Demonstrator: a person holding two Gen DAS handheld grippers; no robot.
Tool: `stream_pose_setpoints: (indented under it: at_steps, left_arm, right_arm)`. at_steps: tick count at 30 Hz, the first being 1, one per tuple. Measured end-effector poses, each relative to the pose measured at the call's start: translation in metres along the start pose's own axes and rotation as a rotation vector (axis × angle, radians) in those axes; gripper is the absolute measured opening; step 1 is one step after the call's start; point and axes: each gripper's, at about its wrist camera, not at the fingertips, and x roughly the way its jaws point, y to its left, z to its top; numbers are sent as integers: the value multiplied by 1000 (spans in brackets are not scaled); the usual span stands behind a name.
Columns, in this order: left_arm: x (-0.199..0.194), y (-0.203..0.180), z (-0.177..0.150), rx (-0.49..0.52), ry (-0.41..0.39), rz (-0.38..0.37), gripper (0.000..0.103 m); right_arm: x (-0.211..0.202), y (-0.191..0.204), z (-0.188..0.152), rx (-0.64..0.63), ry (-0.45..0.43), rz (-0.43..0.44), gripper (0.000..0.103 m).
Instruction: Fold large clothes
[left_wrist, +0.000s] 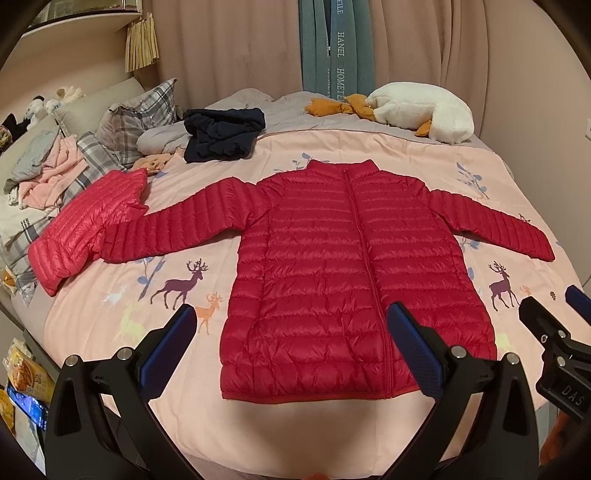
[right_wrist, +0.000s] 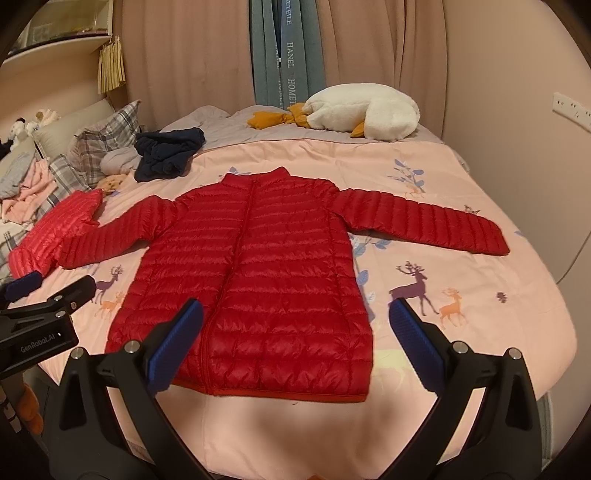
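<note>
At the bottom of each wrist view, the left tool (left_wrist: 291, 328) and the right tool (right_wrist: 295, 321) hang released, blue pads wide apart and empty, above the near edge of the bed (left_wrist: 295, 435). The red puffer jacket (left_wrist: 343, 266) lies flat and zipped at frame centre, sleeves spread. A pink puffer jacket (left_wrist: 85, 225) lies touching its sleeve at left.

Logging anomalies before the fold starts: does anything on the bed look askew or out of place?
Mostly tidy: the red puffer jacket lies flat, zipped, sleeves spread. One snag: its sleeve cuff near the pillows touches or overlaps the pink puffer jacket. Both the left gripper and right gripper are open, holding nothing.
</note>
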Motion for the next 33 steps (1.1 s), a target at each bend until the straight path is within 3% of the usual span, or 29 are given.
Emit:
stream_pose_setpoints:
  at_steps: [4, 8, 12, 15, 17, 22, 27, 33]
  left_arm:
    - [12, 11, 0, -88, 97, -81, 102]
    - [32, 32, -5, -185, 141, -162, 102]
    - [65, 63, -15, -279, 174, -159, 102]
    - [83, 89, -20, -375, 166, -147, 102]
    - [97, 106, -15, -467, 86, -186, 102]
    - [135, 171, -11, -640, 83, -209, 102]
    - [165, 226, -4, -706, 79, -133, 102]
    - [203, 295, 3, -839, 47, -189, 102]
  right_arm:
    - [5, -9, -8, 58, -16, 127, 101]
    - [13, -19, -12, 129, -34, 188, 101]
    - [20, -25, -12, 165, -88, 297, 101]
    - [28, -21, -7, 130, -104, 343, 101]
    - [35, -16, -4, 102, -89, 363, 101]
    - [56, -8, 1, 123, -34, 426, 101]
    - [74, 1, 3, 148, 25, 452, 101]
    - [90, 18, 4, 82, 66, 415, 101]
